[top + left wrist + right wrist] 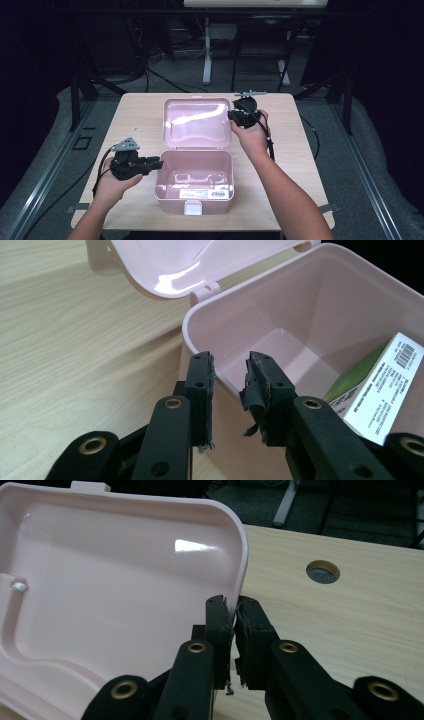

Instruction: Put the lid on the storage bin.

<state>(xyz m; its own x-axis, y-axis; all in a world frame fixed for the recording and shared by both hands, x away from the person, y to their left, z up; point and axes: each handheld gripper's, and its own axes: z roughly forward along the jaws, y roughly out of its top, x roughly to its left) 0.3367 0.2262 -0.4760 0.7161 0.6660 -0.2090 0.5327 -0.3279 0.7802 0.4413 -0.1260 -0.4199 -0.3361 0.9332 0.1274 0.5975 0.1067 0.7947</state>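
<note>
Pink lid (pixel 120 580) sat pinched in the right hand-held gripper (pixel 234 611); left hand-held gripper (pixel 231 371) straddled the box (pixel 320 320) wall, released. Thin edge could slip free.

1 pink box (pixel 194 192) (lid (pixel 196 122) open), 1 carton (pixel 385 390) inside, 2 tongs.

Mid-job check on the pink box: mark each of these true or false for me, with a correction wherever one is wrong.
1. The pink box has its lid open. True.
2. The right gripper pinches the lid's edge. True.
3. The left gripper holds the carton. False: its jaws straddle the box's wall with a gap, and the carton lies inside the box.
4. The box is empty. False: a white and green carton with a barcode sits in it.
5. The box stands on a wooden table. True.
</note>
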